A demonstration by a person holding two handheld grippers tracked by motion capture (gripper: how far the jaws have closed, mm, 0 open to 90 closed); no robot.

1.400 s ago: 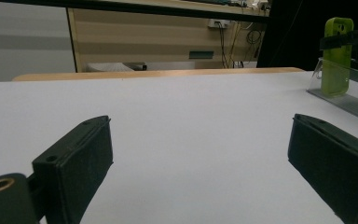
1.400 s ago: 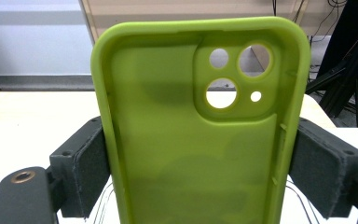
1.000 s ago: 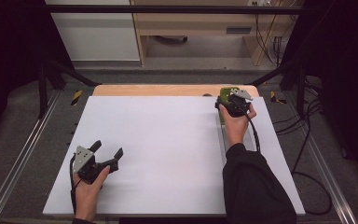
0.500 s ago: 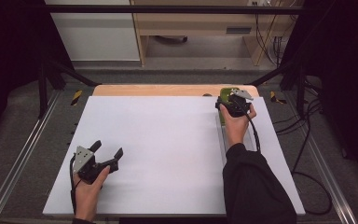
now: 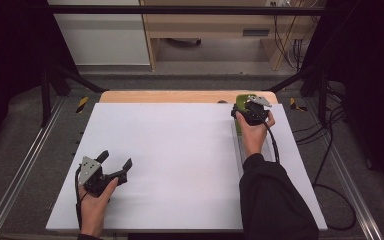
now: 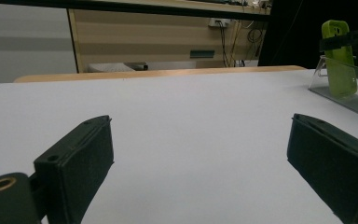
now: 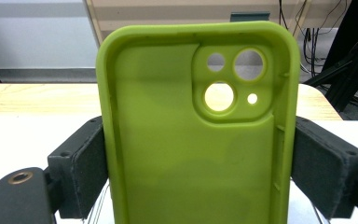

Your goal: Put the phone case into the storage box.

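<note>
Evidently the right gripper (image 5: pixel 249 113), out toward two o'clock on the white rectangular table board (image 5: pixel 180 165), is clamping the lime-green soft plastic phone case (image 7: pixel 198 135) by its two long edges, and the right gripper view is showing the black pads pressing on either side while the hollow inner face and the camera cut-outs are facing the lens. Holding it by the edges is keeping the case upright and the open side free, which looks suited to standing it in the clear plastic stand with a long grey base (image 6: pixel 349 95) that is lying along the board's right edge; in the left gripper view the case (image 6: pixel 339 58) is sitting upright at that stand, though whether it is already resting in it cannot be told. The left gripper (image 5: pixel 114 167) is waiting near seven o'clock with its jaws spread wide and nothing between them, probably parked well apart so the working hand is getting clear room.
</note>
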